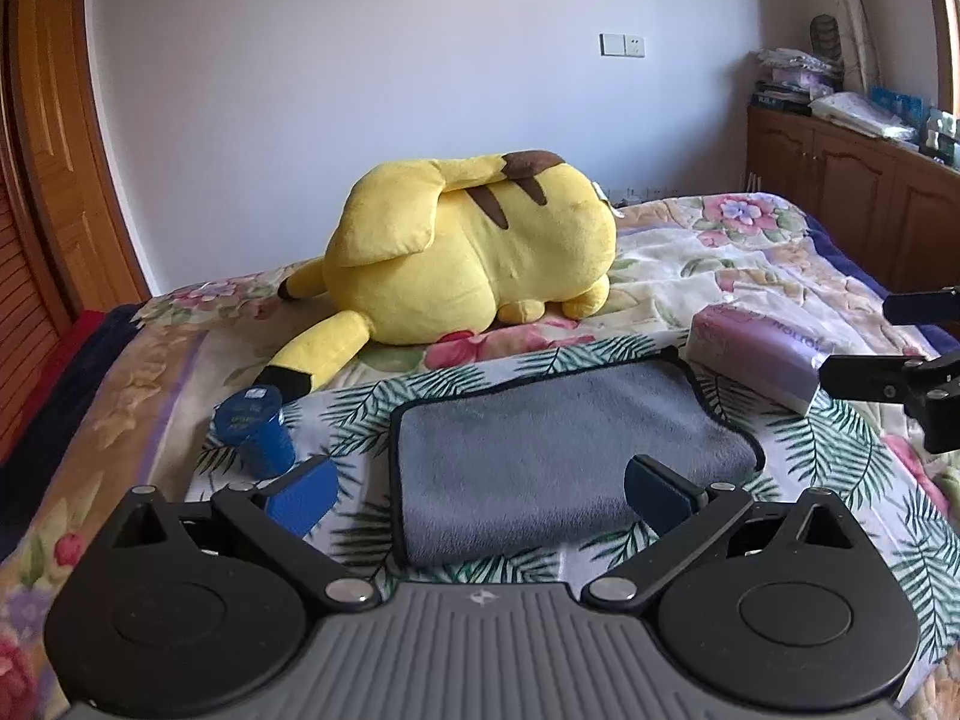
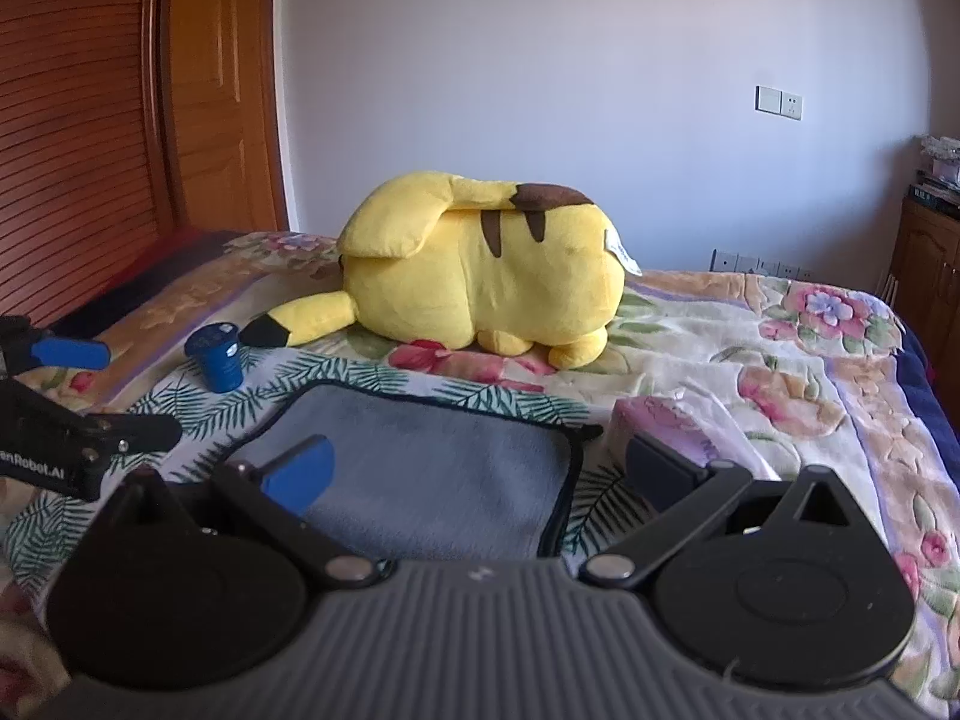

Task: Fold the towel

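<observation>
Towel (image 1: 558, 468): grey plush with a dark bound edge, lying flat on a palm-leaf cloth (image 1: 840, 450) spread over the floral bedspread (image 1: 720, 252) of the bed. It appears already doubled, with a rounded fold along its near edge in the left wrist view. Its long axis runs left to right across the bed, parallel to the near edge of the mattress; the dark-edged far side faces the wall. A small dark loop projects from its far right corner (image 2: 585, 433).

Left tongs (image 1: 480, 495): blue-padded fingers stand wide apart, holding nothing. One finger is over the cloth left of the towel, the other over the towel's near right part. Whether either touches the fabric cannot be told.

Right tongs (image 2: 480, 471): likewise wide apart and holding nothing, one finger over the towel's near left area, the other beyond its right edge.

Surroundings: a blue cylindrical container (image 1: 255, 429) stands upright just off the towel's left far corner. A purple tissue pack (image 1: 762, 354) lies near the right far corner. A large yellow plush toy (image 1: 474, 252) lies on its side behind the towel, well apart. Wooden cabinets (image 1: 840, 180) line the right wall; a louvred wooden door (image 2: 78, 120) stands at left.
</observation>
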`<state>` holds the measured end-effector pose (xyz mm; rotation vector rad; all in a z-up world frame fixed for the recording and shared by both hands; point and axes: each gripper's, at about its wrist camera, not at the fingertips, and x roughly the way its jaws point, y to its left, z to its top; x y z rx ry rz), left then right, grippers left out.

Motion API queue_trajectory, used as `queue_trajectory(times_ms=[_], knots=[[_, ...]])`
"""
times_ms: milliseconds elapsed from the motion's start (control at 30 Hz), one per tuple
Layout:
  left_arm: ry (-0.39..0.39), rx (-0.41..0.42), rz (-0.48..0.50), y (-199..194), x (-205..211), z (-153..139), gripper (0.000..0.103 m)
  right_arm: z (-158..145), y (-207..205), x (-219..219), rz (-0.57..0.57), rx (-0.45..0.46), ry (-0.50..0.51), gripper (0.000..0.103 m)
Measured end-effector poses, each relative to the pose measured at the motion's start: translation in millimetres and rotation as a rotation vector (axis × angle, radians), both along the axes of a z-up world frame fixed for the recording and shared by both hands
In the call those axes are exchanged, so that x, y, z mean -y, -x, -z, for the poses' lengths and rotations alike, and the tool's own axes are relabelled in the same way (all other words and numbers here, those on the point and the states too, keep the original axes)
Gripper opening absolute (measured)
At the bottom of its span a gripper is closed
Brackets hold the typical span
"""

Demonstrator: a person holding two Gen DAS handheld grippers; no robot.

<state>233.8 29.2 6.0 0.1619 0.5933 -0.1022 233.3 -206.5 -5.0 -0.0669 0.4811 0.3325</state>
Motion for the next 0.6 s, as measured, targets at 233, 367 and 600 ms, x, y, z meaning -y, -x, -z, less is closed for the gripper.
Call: queue_trajectory(times_ms=[233, 367, 600], knots=[[-0.012, -0.004, -0.01, 23, 1, 2, 0.103, 0, 22, 0, 0.001, 0.002, 0.0, 0.103], [-0.036, 0.009, -0.011, 41, 7, 5, 0.103, -1, 34, 2, 0.01, -0.002, -0.019, 0.103], [-0.026, 0.021, -0.004, 69, 20, 3, 0.103, -3, 54, 0, 0.014, 0.002, -0.031, 0.103]])
